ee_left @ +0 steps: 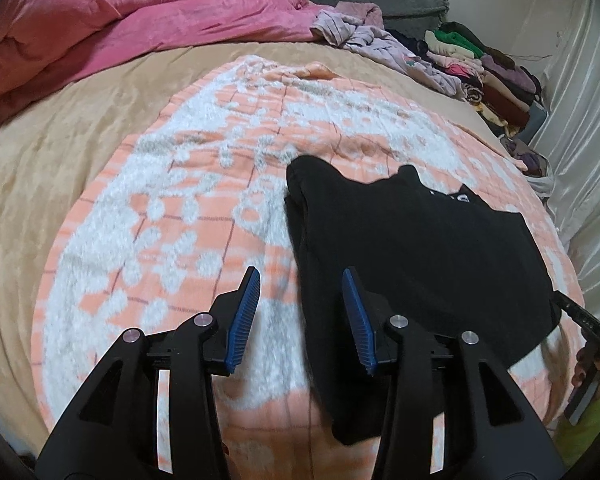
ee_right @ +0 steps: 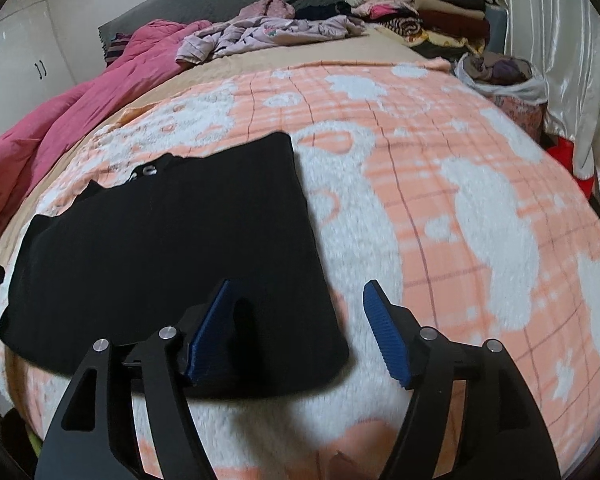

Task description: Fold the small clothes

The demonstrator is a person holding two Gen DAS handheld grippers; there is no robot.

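Folded black knit garment [ee_left: 416, 248] lies flat on the peach-and-white fleece blanket [ee_left: 172, 208], spread over a tan bedsheet [ee_left: 60, 148]. Left gripper [ee_left: 302, 280] hangs above the garment's left edge, blue ribbed pads [ee_left: 242, 320] parted, nothing between them: released. Right gripper [ee_right: 298, 292] hangs over the garment's near right corner, jaws wide apart, empty, left pad above black cloth, right pad above blanket. Crumpled pink quilt [ee_left: 112, 24] at far left. Loose lilac clothes [ee_right: 260, 34] and a stack of folded clothes [ee_right: 420, 12] at the far right.
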